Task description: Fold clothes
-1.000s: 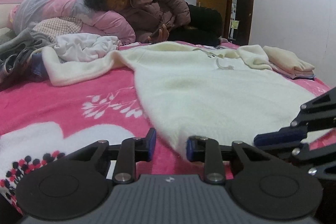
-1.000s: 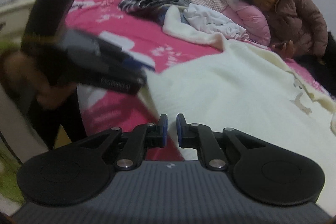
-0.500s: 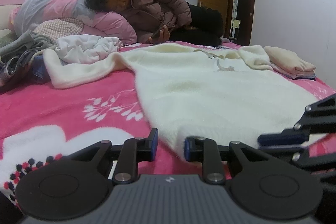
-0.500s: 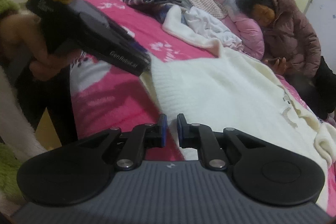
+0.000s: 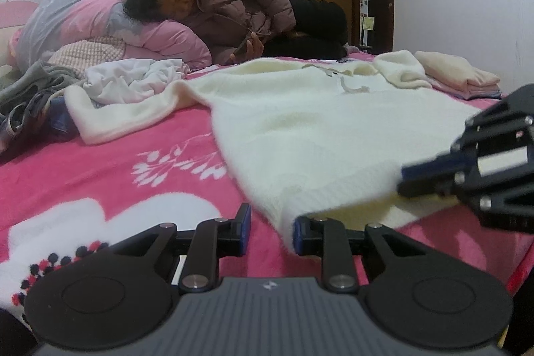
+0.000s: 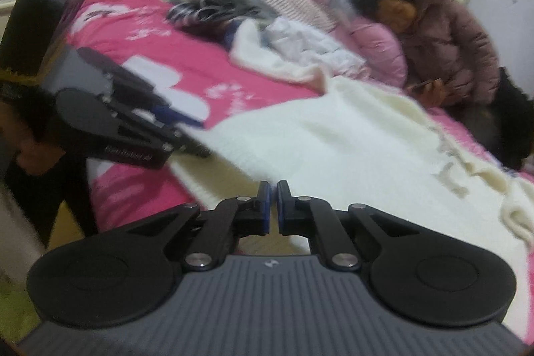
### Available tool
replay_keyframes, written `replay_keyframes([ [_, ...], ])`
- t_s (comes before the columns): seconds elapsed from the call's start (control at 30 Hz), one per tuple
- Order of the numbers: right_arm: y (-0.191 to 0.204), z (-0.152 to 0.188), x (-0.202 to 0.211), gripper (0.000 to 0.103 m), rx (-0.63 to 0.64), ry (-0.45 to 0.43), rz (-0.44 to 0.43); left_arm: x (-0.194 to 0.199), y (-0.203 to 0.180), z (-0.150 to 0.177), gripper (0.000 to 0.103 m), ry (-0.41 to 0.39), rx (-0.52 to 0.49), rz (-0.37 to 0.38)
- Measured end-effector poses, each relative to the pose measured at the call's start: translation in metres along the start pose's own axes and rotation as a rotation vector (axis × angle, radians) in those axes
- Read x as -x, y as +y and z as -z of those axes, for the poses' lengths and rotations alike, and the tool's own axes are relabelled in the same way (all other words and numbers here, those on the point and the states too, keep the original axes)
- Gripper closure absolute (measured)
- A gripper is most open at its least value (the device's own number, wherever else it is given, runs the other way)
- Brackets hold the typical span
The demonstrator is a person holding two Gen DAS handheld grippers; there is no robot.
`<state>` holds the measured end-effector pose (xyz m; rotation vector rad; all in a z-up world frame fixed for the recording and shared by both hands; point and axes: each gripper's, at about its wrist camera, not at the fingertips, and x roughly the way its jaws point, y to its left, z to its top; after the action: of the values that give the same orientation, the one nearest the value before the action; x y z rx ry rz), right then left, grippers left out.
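A cream fuzzy sweater lies spread front-up on the pink bedspread, its hem toward me. My left gripper sits at the hem's left corner. It is open: the corner hangs against the right finger and bedspread shows in the rest of the gap. My right gripper is further along the hem, and its jaws are closing, the pads almost touching on the edge of the sweater's top layer. In the left wrist view the right gripper has that edge raised off the yellowish layer beneath.
A person in a brown puffer jacket lies across the far side of the bed. A rumpled white garment and grey clothes lie far left by a pink quilt bundle. A folded stack sits far right.
The right gripper slid in onto the hem and its jaws narrowed; the hem's edge there now stands lifted. The left gripper stayed at the corner with the same gap.
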<state>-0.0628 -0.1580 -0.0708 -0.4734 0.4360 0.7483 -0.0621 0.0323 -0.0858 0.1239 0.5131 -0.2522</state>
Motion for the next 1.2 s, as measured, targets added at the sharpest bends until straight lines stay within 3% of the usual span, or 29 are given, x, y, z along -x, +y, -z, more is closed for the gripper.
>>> replay_keyframes([
  [0.1,0.001,0.005,-0.002,0.1,-0.004,0.029,-0.053,0.003,0.002,0.002,0.075,0.003,-0.015,0.001],
  [0.6,-0.002,0.007,-0.003,0.1,-0.013,0.037,-0.134,0.041,0.016,0.005,0.068,0.048,-0.061,0.055],
  [0.8,-0.003,0.008,-0.002,0.1,-0.012,0.031,-0.142,0.054,0.024,0.003,0.065,0.065,-0.05,0.01],
  [0.93,-0.004,0.009,-0.002,0.1,-0.009,0.031,-0.141,0.065,0.03,-0.009,0.066,0.023,-0.008,0.01],
  [1.0,-0.003,0.009,-0.002,0.1,-0.008,0.032,-0.14,0.06,0.026,-0.016,0.066,0.004,0.009,0.048],
  [1.2,-0.001,0.009,-0.003,0.1,-0.006,0.034,-0.129,0.02,0.0,-0.027,0.066,0.012,-0.081,0.098],
])
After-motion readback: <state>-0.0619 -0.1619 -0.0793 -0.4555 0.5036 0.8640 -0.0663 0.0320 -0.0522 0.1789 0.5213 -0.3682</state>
